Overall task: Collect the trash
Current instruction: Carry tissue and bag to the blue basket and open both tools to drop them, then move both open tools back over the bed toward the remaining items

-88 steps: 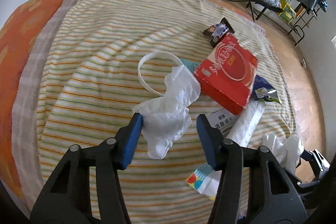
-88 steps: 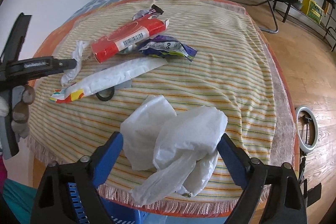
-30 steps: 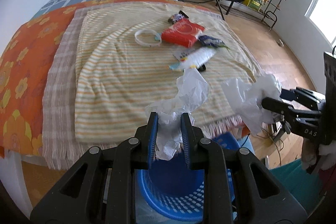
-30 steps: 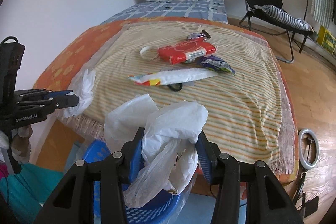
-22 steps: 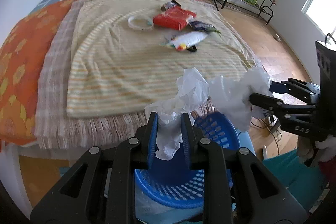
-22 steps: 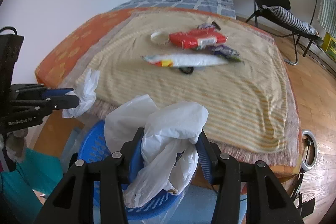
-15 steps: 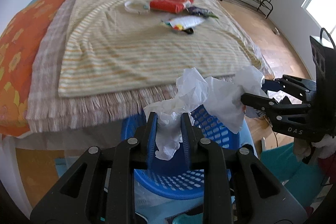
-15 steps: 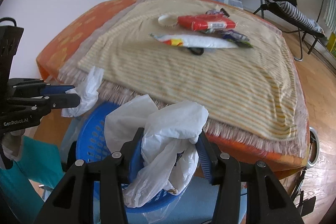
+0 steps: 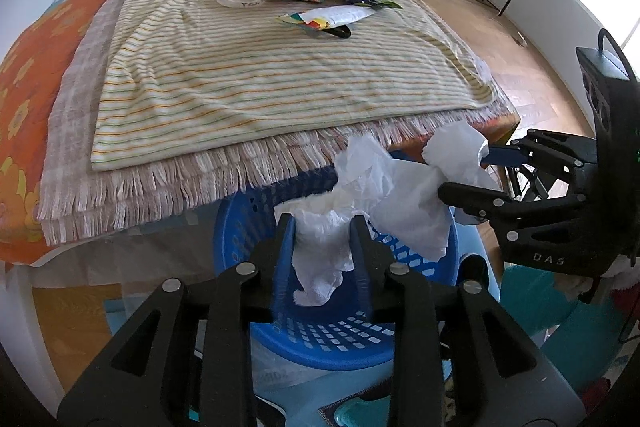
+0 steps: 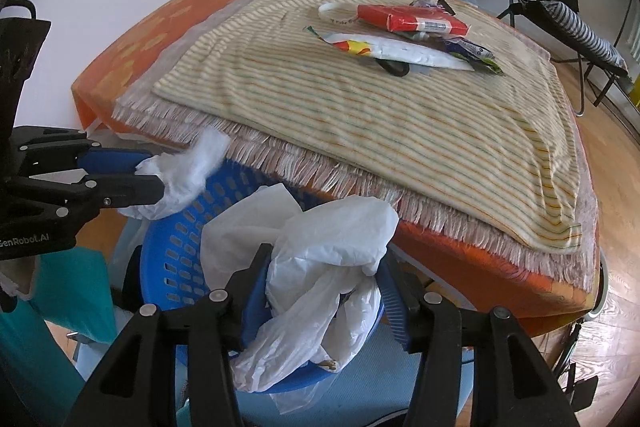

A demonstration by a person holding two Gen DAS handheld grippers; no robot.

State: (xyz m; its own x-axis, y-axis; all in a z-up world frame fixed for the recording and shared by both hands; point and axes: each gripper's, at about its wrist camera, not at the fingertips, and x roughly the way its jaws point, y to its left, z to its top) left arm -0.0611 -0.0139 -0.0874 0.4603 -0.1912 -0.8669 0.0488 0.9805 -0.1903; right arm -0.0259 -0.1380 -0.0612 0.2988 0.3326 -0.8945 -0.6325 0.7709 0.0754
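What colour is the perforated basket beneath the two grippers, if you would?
Blue; the basket shows best in the left wrist view.

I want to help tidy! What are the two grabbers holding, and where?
Each opening gripper has crumpled white plastic between its pads: left gripper white wad, right gripper white bag.

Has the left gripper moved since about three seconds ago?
Yes. The left gripper, then over the striped bedspread, now hangs beyond its fringed edge above the blue basket, jaws opening around the crumpled tissue.

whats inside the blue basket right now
Mostly bare slotted wall in the blue basket. The white tissue and plastic bag hang over it between opening jaws; its bottom is covered.
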